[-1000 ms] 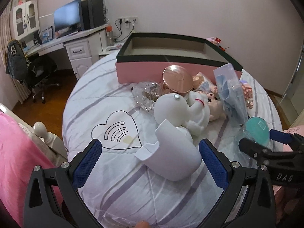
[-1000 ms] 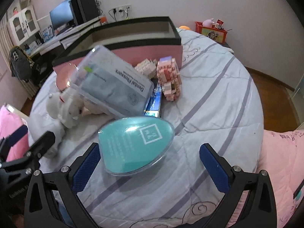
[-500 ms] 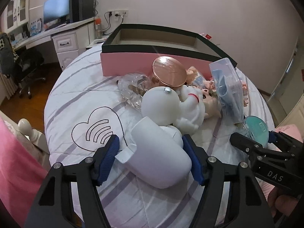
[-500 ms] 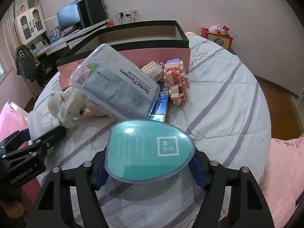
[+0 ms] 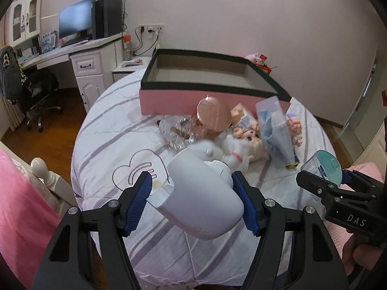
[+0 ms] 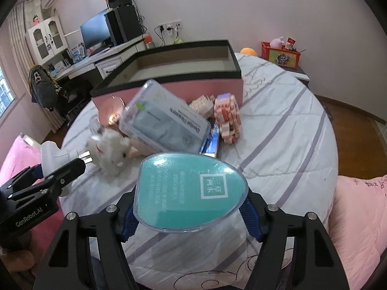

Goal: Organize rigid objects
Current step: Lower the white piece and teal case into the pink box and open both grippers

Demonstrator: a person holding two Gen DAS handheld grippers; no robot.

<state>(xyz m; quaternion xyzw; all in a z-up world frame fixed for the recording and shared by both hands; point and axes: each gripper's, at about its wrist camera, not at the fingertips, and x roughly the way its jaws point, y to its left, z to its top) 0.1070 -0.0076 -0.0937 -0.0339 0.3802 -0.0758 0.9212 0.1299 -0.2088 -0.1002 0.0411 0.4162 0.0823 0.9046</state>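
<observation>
**Both claws loaded above the bed**

A round bed with a white, grey-striped cover [image 5: 116, 130] carries a large open pink box with a dark rim [image 5: 208, 89] at its far side. In front of the box lies a heap: a clear plastic floss case [image 6: 167, 123], a rose-gold round lid [image 5: 214, 117], a white plush toy [image 6: 111, 149].

The left claw [image 5: 193, 203] pinches a white plastic plug-in device [image 5: 203, 198], held just above the cover. The right claw [image 6: 191, 215] grips a teal egg-shaped clear case [image 6: 191, 193], raised nearer the bed's front.
</observation>
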